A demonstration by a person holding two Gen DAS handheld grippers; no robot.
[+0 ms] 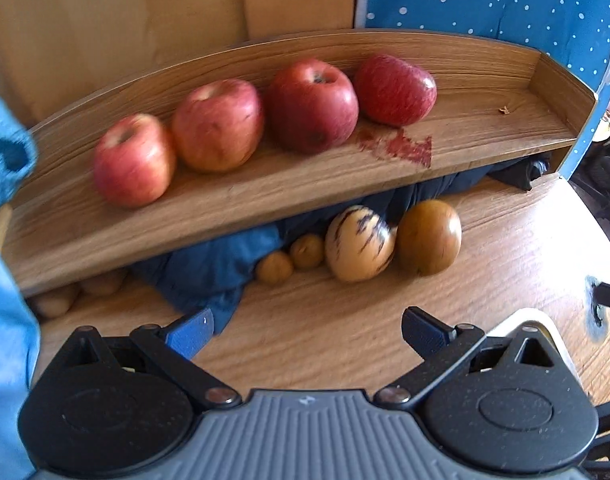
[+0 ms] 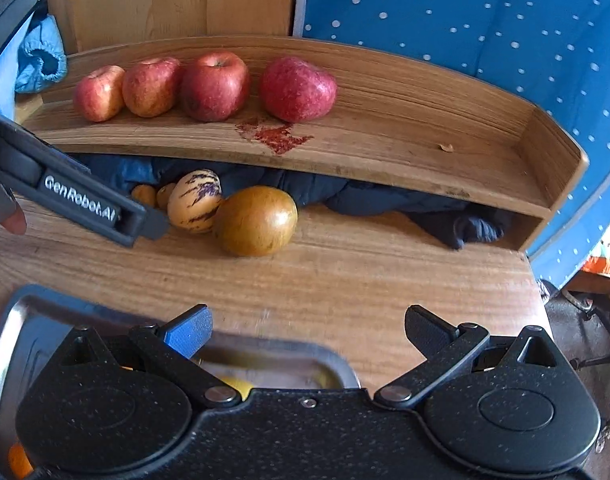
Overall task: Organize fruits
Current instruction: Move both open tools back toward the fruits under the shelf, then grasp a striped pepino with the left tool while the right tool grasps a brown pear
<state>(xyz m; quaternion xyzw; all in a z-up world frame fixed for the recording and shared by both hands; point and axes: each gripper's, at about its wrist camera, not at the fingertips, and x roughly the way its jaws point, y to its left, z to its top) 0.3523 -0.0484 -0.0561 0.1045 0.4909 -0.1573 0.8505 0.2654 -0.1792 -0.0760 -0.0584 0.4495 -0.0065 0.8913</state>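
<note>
Several red apples (image 1: 311, 106) (image 2: 215, 86) stand in a row on a wooden shelf (image 1: 485, 128) (image 2: 405, 136). Below it on the table lie a striped pale melon (image 1: 359, 244) (image 2: 195, 200), a brown-green round fruit (image 1: 429, 236) (image 2: 255, 220) and two small brown fruits (image 1: 291, 258) (image 2: 153, 196). My left gripper (image 1: 305, 330) is open and empty, short of these fruits; it also shows in the right wrist view (image 2: 145, 224), beside the striped melon. My right gripper (image 2: 307, 330) is open and empty above a metal tray (image 2: 5, 340) that holds yellow and orange fruit, mostly hidden.
Dark blue cloth (image 1: 225, 264) (image 2: 385, 196) is bunched under the shelf behind the fruits. A red stain (image 2: 277, 134) marks the shelf. A blue dotted fabric (image 2: 485, 20) hangs behind. The table edge (image 2: 541, 300) drops off at the right. More brown fruits (image 1: 53, 302) lie under the shelf at left.
</note>
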